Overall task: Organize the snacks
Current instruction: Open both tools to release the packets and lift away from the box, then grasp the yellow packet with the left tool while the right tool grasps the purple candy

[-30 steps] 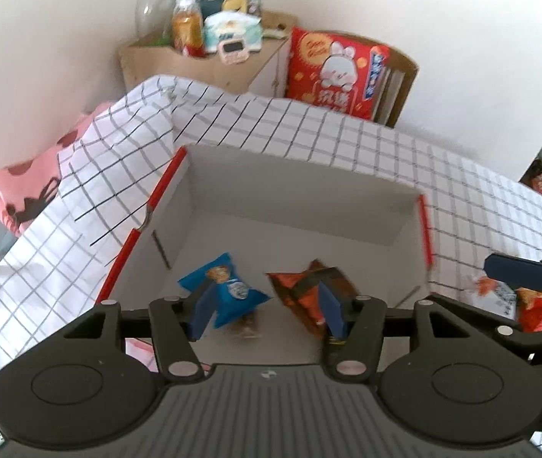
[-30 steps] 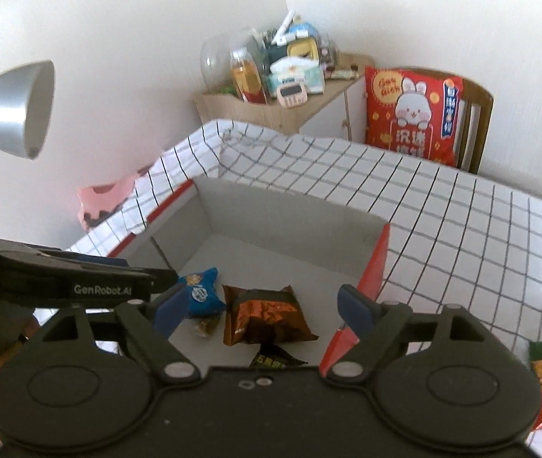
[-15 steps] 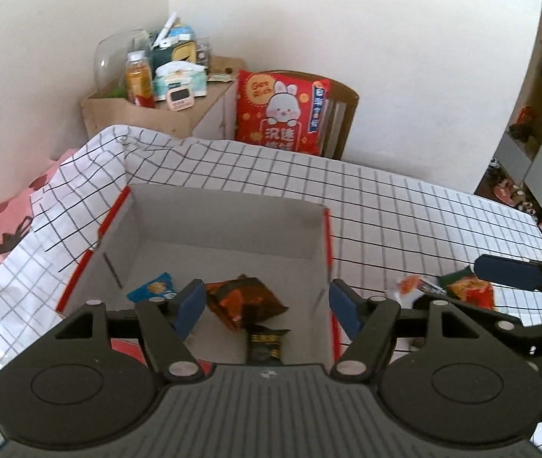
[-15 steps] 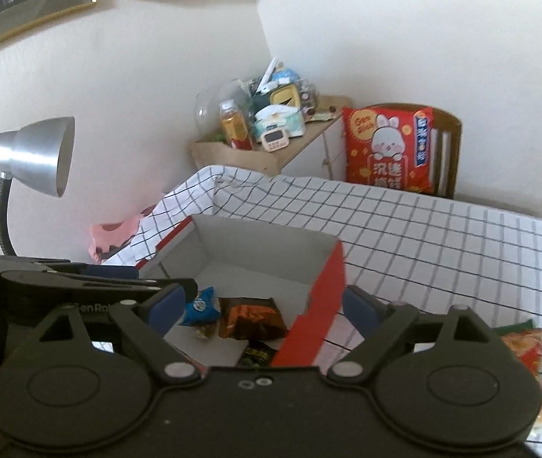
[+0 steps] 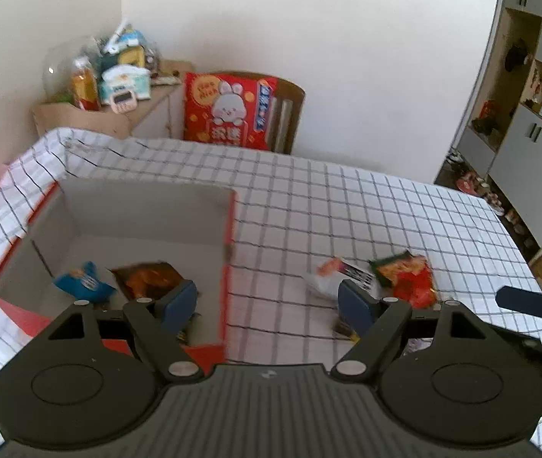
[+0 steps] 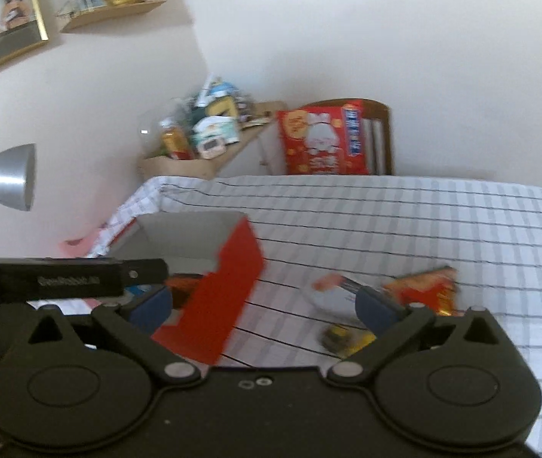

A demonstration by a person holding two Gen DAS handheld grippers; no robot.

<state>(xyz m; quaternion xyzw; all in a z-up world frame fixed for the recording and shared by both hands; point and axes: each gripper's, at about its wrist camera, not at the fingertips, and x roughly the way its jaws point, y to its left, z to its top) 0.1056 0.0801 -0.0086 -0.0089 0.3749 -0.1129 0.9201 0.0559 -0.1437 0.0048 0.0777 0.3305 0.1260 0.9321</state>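
Note:
A red box with a grey inside (image 5: 148, 206) stands on the checked tablecloth. In it lie a blue packet (image 5: 81, 286) and an orange-brown packet (image 5: 148, 278). To its right on the cloth lie a white packet (image 5: 332, 278), a red and green packet (image 5: 408, 276) and a small dark-and-yellow packet (image 6: 343, 337). My left gripper (image 5: 267, 303) hangs over the box's right wall, jaws opening, nothing between them. My right gripper (image 6: 264, 307) hovers between the box's red wall (image 6: 228, 294) and the white packet (image 6: 328, 294), jaws opening and empty.
A silver desk lamp (image 6: 3, 175) stands at the left. Behind the table are a wooden side cabinet with bottles and clutter (image 5: 106, 80) and a chair with a red rabbit cushion (image 5: 228, 110). Cupboards and shelves (image 5: 538, 114) line the right.
Both views have swung right, from over the box toward the loose packets on the cloth. Both grippers' jaws have spread wider.

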